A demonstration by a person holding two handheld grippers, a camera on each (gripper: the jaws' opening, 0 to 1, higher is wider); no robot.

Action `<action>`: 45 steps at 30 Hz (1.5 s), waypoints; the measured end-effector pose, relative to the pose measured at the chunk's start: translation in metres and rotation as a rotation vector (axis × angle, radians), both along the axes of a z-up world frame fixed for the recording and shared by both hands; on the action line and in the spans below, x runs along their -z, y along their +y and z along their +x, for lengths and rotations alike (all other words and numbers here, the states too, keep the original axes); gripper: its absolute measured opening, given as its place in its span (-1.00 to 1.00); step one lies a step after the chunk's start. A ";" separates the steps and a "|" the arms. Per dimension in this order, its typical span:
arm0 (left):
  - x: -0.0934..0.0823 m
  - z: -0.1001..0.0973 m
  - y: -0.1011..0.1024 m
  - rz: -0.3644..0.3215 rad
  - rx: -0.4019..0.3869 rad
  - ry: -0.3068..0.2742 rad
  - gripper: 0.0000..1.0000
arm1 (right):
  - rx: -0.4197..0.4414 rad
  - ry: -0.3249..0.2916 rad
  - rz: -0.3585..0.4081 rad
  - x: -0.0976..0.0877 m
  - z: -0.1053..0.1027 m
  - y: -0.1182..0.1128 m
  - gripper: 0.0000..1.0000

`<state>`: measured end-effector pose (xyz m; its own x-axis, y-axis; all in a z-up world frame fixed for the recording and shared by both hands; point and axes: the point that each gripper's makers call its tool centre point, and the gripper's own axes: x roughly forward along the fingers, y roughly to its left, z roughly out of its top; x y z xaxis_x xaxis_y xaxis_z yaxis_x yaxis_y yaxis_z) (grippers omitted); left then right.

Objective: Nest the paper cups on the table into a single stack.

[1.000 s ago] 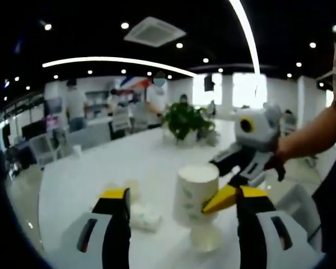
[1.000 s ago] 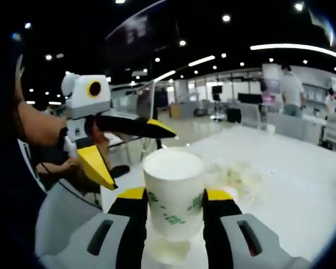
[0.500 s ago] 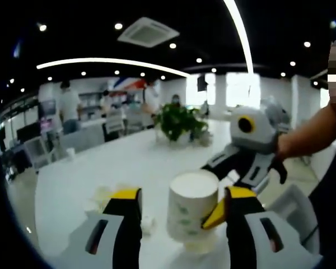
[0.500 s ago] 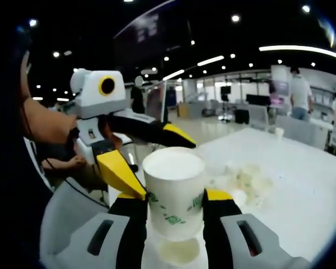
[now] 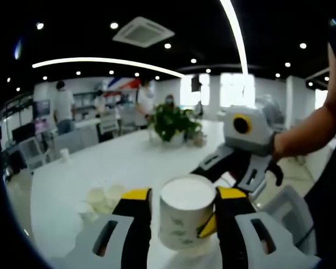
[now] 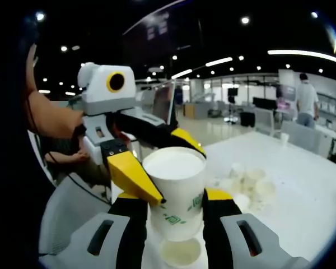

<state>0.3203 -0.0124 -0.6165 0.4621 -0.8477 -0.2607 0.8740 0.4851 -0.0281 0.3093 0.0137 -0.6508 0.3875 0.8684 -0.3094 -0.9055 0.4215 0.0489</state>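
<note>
We see the right gripper [image 6: 175, 203] clenched on a paper cup [image 6: 174, 190], held upright above the white table [image 6: 302, 196]. The left gripper [image 5: 182, 202] brackets the same cup [image 5: 186, 219], jaws apparently touching its sides, though we cannot tell if they grip. More loose cups [image 6: 250, 184] lie beyond.
</note>
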 end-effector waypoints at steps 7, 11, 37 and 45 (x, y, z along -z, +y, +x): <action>0.001 -0.003 -0.002 -0.004 0.019 0.017 -0.23 | -0.013 0.015 -0.001 0.001 -0.001 0.001 -0.29; 0.002 -0.002 -0.001 -0.004 0.020 0.015 -0.23 | -0.017 0.013 -0.006 0.002 -0.001 0.002 -0.29; -0.015 0.006 0.006 -0.073 -0.009 -0.007 -0.26 | 0.124 -0.091 -0.001 -0.004 0.020 -0.028 0.80; -0.022 0.007 0.010 -0.121 -0.017 0.002 -0.26 | 0.215 -0.080 0.035 0.000 0.024 -0.054 0.99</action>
